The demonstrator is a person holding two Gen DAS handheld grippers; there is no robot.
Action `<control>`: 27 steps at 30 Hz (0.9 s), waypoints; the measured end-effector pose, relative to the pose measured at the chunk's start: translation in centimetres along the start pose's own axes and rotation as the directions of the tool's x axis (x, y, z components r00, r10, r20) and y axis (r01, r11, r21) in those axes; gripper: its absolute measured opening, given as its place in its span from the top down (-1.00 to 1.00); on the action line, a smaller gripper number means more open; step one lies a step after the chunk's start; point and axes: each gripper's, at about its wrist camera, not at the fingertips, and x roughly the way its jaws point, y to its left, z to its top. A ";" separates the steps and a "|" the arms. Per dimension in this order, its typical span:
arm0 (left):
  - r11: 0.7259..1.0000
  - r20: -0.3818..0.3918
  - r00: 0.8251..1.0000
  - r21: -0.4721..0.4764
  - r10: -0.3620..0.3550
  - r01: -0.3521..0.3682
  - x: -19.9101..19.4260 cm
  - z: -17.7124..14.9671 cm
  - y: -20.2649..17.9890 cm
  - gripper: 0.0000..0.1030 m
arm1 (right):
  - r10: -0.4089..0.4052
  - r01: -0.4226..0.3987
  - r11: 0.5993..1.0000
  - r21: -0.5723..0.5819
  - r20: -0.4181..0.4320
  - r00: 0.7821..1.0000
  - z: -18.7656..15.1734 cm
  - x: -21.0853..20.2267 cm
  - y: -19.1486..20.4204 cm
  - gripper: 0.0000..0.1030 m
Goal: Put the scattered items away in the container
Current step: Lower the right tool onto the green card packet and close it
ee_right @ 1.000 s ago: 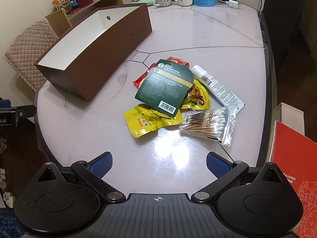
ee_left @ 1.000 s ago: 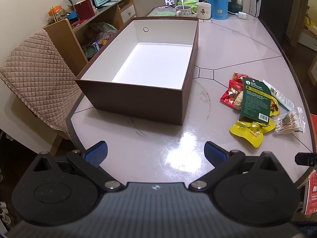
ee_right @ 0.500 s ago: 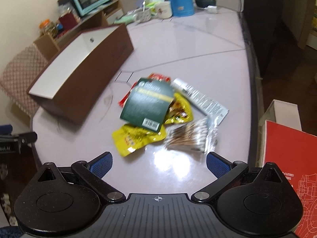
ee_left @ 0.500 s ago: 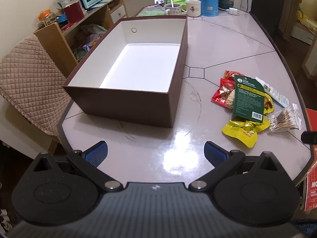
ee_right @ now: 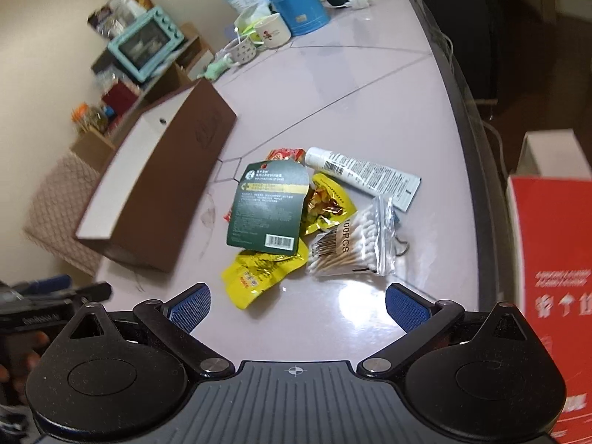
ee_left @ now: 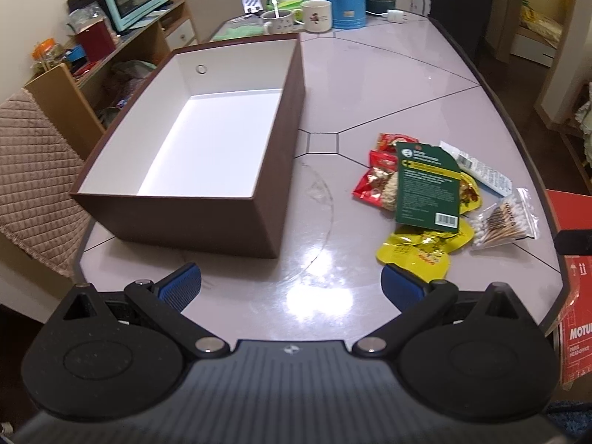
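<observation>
Snacks and toiletries lie heaped on the table (ee_right: 370, 74) just ahead of the right gripper (ee_right: 298, 301) — jaws spread, empty, nearer than the left gripper (ee_left: 290, 283), likewise spread — the brown box (ee_left: 207, 218) well left.

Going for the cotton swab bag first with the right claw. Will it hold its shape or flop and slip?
The cotton swab bag looks like thin clear plastic, so it will probably sag and crinkle rather than stay flat. The glossy film may slide on the shiny table if pushed. It is likely very light; pinching at the packed swabs should hold better than at the loose edge.
</observation>
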 end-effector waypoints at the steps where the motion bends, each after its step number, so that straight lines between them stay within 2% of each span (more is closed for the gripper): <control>1: 1.000 0.000 1.000 0.003 -0.008 0.008 0.1 0.1 -0.1 -0.99 | 0.015 -0.016 1.000 0.023 0.004 1.000 0.1 0.0 -0.4 -1.00; 4: 0.999 0.001 0.999 0.013 -0.034 0.034 0.4 0.5 -0.5 -0.99 | 0.055 -0.056 0.994 0.090 0.018 0.998 0.3 -0.2 -1.7 -0.99; 10: 0.997 0.012 0.997 0.031 -0.078 0.077 1.1 1.3 -1.2 -0.99 | 0.064 -0.072 0.982 0.172 0.051 0.997 1.0 -0.4 -3.5 -0.99; 13: 0.994 0.016 0.995 0.046 -0.101 0.100 1.5 1.8 -1.7 -0.99 | 0.068 -0.082 0.982 0.173 0.083 0.994 1.5 -0.8 -3.8 -0.96; 14: 0.993 0.017 0.994 0.052 -0.109 0.108 1.6 2.0 -1.8 -0.99 | 0.070 -0.085 0.981 0.172 0.095 0.993 1.7 -0.9 -3.9 -0.73; 15: 0.991 0.017 0.993 0.058 -0.118 0.117 1.7 2.1 -2.0 -0.99 | 0.075 -0.092 0.981 0.170 0.103 0.992 1.8 -1.0 -3.9 -0.62; 20: 0.988 0.013 0.991 0.075 -0.134 0.133 2.4 2.9 -2.5 -0.99 | 0.110 -0.131 0.979 0.154 0.139 0.984 2.5 -1.1 -3.9 -0.62; 27: 0.990 0.024 0.992 0.078 -0.122 0.119 2.7 3.9 -1.8 -0.99 | 0.152 -0.160 0.985 0.070 0.102 0.983 3.4 1.5 -1.9 -0.62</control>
